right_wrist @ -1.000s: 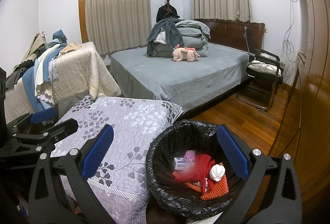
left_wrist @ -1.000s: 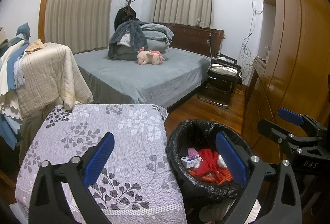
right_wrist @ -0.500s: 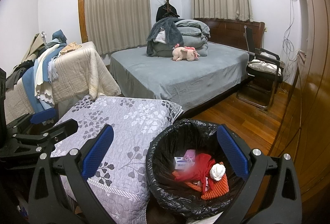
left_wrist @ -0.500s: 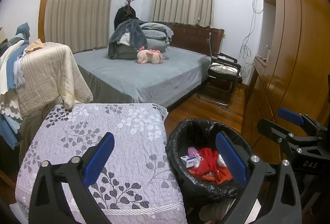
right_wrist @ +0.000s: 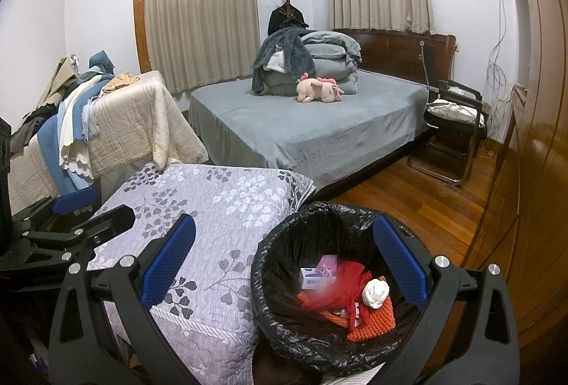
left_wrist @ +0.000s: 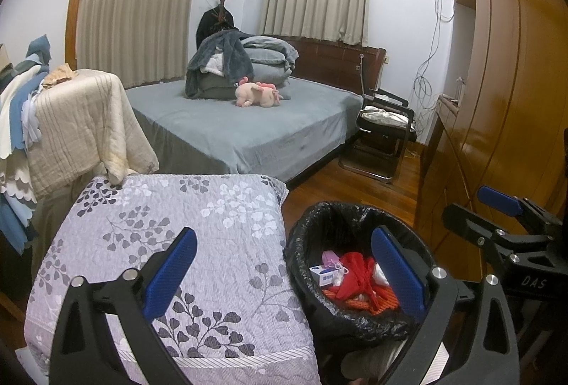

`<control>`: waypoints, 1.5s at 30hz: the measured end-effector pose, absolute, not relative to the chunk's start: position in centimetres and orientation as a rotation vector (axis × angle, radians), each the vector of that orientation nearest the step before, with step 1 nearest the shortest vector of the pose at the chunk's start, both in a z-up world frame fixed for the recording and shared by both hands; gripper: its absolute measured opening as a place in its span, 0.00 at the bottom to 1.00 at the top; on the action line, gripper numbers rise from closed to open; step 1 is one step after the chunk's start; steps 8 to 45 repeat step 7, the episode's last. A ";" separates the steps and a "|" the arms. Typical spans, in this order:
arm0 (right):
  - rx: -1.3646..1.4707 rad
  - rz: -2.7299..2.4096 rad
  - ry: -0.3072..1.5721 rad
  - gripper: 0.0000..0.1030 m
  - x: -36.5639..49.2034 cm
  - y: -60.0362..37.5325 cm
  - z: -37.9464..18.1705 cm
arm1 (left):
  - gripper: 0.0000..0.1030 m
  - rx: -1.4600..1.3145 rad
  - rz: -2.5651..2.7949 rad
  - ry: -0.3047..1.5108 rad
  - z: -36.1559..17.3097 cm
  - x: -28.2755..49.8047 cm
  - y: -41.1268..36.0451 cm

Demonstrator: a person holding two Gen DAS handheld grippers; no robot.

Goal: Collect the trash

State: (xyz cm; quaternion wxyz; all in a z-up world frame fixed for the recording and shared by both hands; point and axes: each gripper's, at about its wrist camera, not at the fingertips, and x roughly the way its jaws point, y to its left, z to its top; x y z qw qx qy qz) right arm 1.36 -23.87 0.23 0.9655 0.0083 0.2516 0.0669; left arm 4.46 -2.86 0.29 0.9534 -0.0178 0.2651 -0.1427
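Both tools hung side by side over the foot of the room, each with its jaws wide apart and nothing between them. The left gripper (left_wrist: 280, 273) looked across the leaf-printed quilt (left_wrist: 170, 243) towards the bin (left_wrist: 312, 282), and the right gripper (right_wrist: 284, 260) was more squarely over that same bin (right_wrist: 280, 307).

The trash was already inside the black liner: a red crumpled bag (right_wrist: 337, 289), a small white and blue box (right_wrist: 314, 278), a white paper wad (right_wrist: 375, 292) and something orange and knitted (right_wrist: 372, 317) at the bottom. I could see no loose litter on the quilt or on the wooden floor (right_wrist: 419, 204).

To my eye the collecting was done or close to it, and the liner was the likely next thing to be handled. The risks seemed to lie there. The plastic rim was thin and slack, so a pinch on one side alone could let it slip or tear. The bin stood tight against the quilted corner, so a careless lift might tip it and spill the lot.
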 end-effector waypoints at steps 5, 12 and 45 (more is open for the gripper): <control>0.017 0.137 0.510 0.95 1.3 -23.9 0.2 | 0.94 -0.036 -0.289 0.540 0.4 4.2 -2.9; 0.016 0.136 0.510 0.95 1.4 -23.9 0.3 | 0.94 -0.034 -0.289 0.542 0.3 4.3 -3.1; 0.016 0.136 0.510 0.95 1.4 -23.9 0.3 | 0.94 -0.034 -0.289 0.542 0.3 4.3 -3.1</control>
